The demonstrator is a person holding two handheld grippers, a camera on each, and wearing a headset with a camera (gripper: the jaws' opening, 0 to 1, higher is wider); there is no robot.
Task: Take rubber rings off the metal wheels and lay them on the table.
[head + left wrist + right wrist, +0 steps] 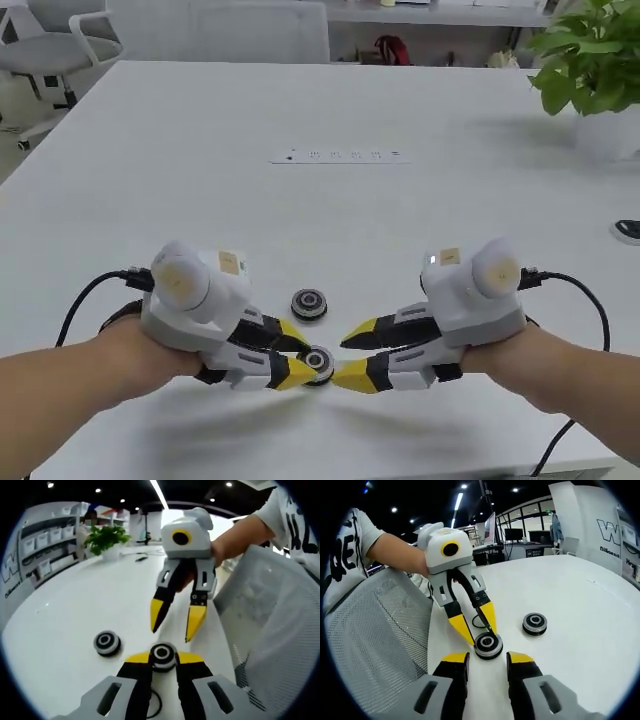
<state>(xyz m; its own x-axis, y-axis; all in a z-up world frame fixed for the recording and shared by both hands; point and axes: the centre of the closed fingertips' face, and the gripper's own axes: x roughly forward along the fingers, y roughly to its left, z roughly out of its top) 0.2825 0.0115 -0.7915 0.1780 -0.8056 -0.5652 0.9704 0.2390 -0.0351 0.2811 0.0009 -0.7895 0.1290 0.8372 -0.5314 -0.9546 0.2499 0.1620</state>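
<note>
Office surroundings, beyond the work.
Leafy potted plant (590,55) at the far right corner; flat white socket strip (340,156) mid-surface, well apart from the plant; grey office chair (55,45) past the far left edge; white mesh chair back (375,650) beside the near edge.

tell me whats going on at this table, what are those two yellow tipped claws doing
A person is working at a white table with a handheld gripper in each hand. The left gripper is closed on a small metal wheel, holding it low near the table's front edge. The right gripper is open, its tips right beside that wheel, apparently about to work on its dark rubber ring. A second wheel lies on the table just beyond, untouched.
</note>
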